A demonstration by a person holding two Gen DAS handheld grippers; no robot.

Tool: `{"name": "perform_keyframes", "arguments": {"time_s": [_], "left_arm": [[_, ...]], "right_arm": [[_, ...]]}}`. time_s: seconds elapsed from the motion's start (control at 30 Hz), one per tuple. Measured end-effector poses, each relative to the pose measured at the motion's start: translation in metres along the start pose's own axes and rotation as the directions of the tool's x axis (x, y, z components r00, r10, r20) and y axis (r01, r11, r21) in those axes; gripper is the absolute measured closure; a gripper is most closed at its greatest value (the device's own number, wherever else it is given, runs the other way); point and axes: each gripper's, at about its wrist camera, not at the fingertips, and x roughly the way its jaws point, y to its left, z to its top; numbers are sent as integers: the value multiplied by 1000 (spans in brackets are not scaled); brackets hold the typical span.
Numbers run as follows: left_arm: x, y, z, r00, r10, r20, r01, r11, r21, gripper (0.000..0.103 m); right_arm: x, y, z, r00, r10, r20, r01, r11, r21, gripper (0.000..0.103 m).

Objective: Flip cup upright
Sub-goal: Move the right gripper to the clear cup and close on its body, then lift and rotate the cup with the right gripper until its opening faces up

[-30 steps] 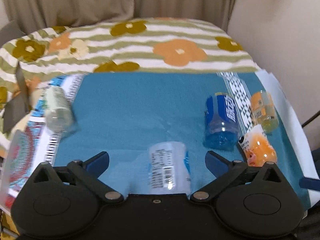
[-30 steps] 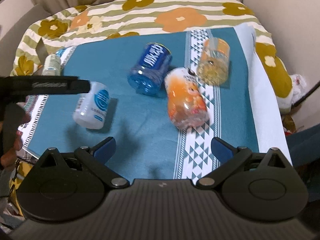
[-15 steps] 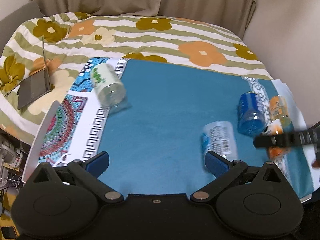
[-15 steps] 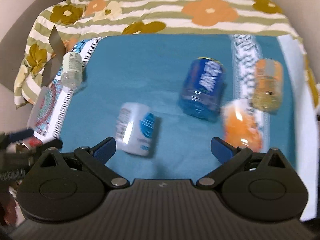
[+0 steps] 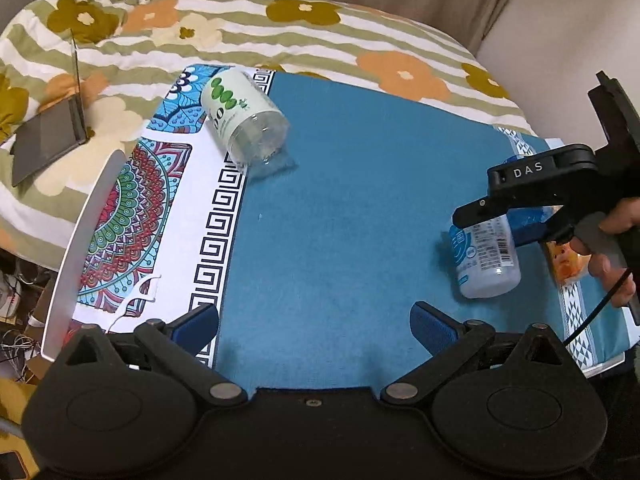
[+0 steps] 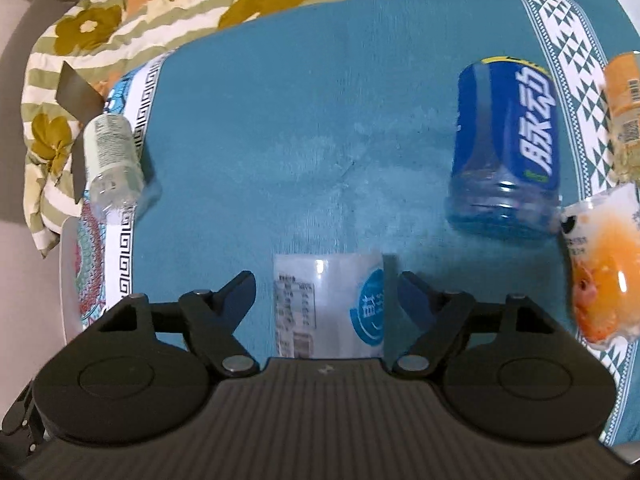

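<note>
Several plastic cups lie on their sides on a teal cloth. A clear cup with a white and blue label (image 6: 328, 304) lies between the open fingers of my right gripper (image 6: 326, 292), untouched; it also shows in the left wrist view (image 5: 486, 258) under the right gripper's body (image 5: 536, 188). A white cup with green dots (image 5: 244, 116) lies at the cloth's far left, also in the right wrist view (image 6: 112, 160). My left gripper (image 5: 314, 326) is open and empty above the cloth's near edge.
A blue cup (image 6: 506, 148), an orange-print cup (image 6: 604, 276) and an orange-label cup (image 6: 624, 112) lie at the right. A patterned mat (image 5: 132, 216) borders the teal cloth (image 5: 340, 200) on the left. A flowered blanket (image 5: 280, 28) lies behind.
My right gripper has moved down and forward, so the white and blue cup now lies between its fingers. My left gripper has drawn back and swung left, away from that cup.
</note>
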Motion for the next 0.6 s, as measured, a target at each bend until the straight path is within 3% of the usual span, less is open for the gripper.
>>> {"name": "perform_keyframes", "arguments": {"time_s": [0.23, 0.37, 0.6], "left_arm": [[4, 11, 8, 1000, -19, -3, 19, 1000, 13, 0], [6, 13, 11, 1000, -29, -5, 29, 1000, 4, 0], [6, 11, 12, 999, -36, -13, 37, 999, 18, 0]], "right_arm": [[3, 4, 0, 999, -33, -6, 33, 999, 3, 15], [4, 1, 0, 999, -32, -11, 33, 999, 13, 27], [-2, -1, -4, 1000, -12, 11, 12, 1000, 23, 31]]}}
